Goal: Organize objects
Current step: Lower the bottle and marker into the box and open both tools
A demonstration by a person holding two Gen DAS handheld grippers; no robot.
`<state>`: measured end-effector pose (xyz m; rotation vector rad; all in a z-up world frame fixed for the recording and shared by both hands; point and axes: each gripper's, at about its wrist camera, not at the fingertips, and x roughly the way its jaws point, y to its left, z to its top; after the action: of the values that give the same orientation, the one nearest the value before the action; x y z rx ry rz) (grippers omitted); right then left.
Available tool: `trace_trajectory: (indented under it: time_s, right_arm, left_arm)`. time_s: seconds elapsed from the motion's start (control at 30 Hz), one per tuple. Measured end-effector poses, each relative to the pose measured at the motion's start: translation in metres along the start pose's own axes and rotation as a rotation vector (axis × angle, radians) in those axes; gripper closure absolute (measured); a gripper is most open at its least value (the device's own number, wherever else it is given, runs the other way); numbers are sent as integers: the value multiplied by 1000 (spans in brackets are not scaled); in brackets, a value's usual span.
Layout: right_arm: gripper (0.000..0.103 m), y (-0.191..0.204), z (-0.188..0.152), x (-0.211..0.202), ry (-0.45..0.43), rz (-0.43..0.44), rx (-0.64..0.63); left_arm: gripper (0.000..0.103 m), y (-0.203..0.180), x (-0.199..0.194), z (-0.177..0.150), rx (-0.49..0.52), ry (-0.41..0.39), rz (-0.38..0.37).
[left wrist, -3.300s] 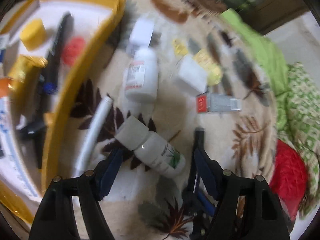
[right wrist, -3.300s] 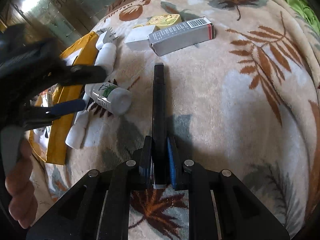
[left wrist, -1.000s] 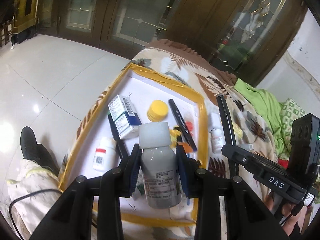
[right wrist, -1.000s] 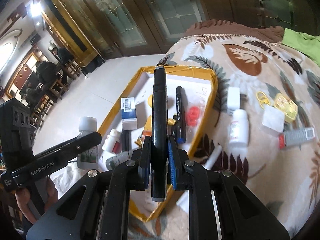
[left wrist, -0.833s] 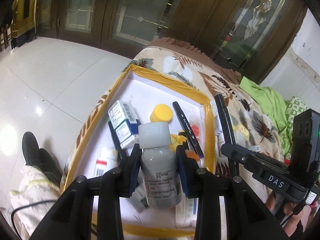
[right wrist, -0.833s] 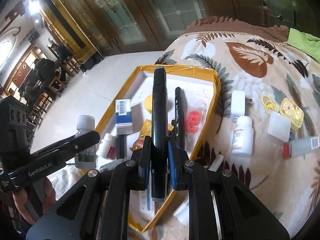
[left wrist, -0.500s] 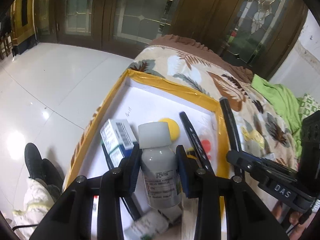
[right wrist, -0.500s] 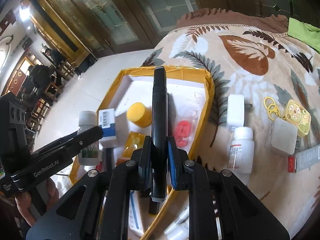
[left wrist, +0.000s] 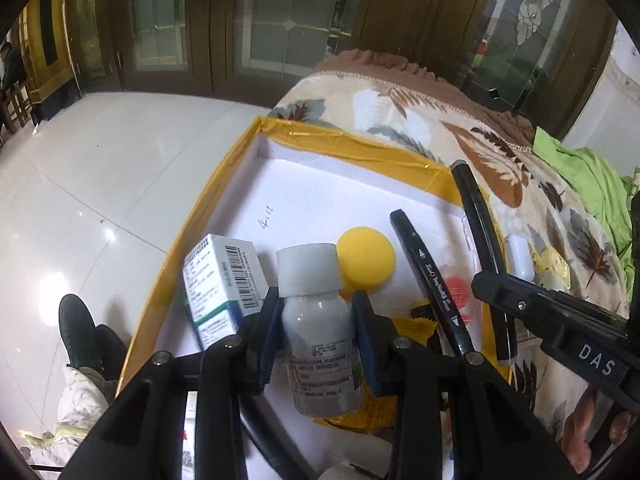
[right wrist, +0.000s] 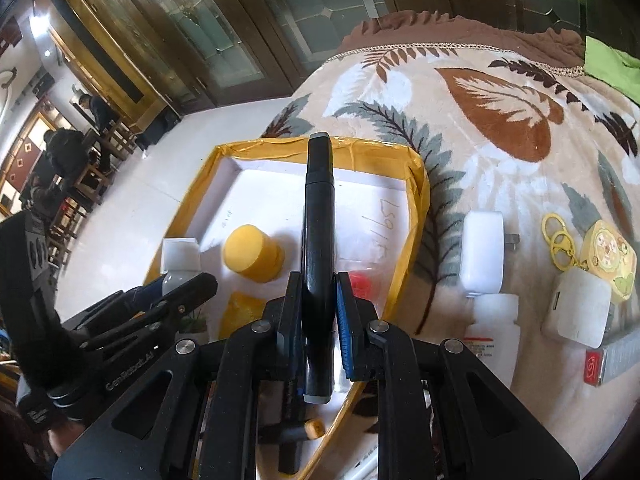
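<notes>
My left gripper (left wrist: 316, 316) is shut on a white-capped bottle (left wrist: 316, 320) and holds it over the yellow-rimmed white tray (left wrist: 352, 148). My right gripper (right wrist: 318, 312) is shut on a long black marker (right wrist: 318, 248), held over the same tray (right wrist: 416, 184). The held marker also shows in the left wrist view (left wrist: 480, 240), and the bottle in the right wrist view (right wrist: 180, 260). In the tray lie a yellow cap (left wrist: 366, 256), a second black marker (left wrist: 432, 280), a white and green box (left wrist: 220, 280) and a red item (right wrist: 360, 282).
On the leaf-print blanket (right wrist: 480, 92) right of the tray lie a white charger plug (right wrist: 480, 256), a white bottle (right wrist: 492, 332), yellow rings (right wrist: 558, 244), a yellow case (right wrist: 608, 252), a white pouch (right wrist: 580, 308) and a grey-red box (right wrist: 612, 356). Tiled floor (left wrist: 100, 160) lies left.
Both grippers, first down on the blanket taking up the bottle and marker, have lifted them and moved closer over the tray. Both stay shut.
</notes>
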<state>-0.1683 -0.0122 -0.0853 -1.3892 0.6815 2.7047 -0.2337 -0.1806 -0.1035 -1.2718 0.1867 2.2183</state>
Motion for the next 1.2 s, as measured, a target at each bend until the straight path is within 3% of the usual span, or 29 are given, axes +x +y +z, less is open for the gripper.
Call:
trace_trajectory:
  time_s: [0.27, 0.8, 0.9, 0.97, 1.03, 1.1, 1.2]
  right_arm:
    - [88, -1, -6, 16, 24, -26, -10]
    - [86, 5, -7, 19, 55, -78, -22]
    - [76, 3, -8, 16, 63, -32, -2]
    - [62, 4, -11, 10, 50, 21, 6]
    - [58, 7, -15, 1, 28, 36, -1]
    - [47, 6, -19, -7, 12, 35, -1]
    - [47, 0, -27, -22, -10, 86, 23]
  left_arm:
    - [68, -3, 12, 0, 6, 51, 1]
    - [64, -5, 11, -4, 22, 30, 14]
    - [51, -10, 9, -6, 41, 18, 18]
    - [43, -14, 5, -8, 65, -8, 40]
    - [35, -16, 0, -9, 78, -33, 59]
    - [30, -16, -5, -10, 80, -54, 63]
    - [29, -17, -13, -13, 84, -83, 71]
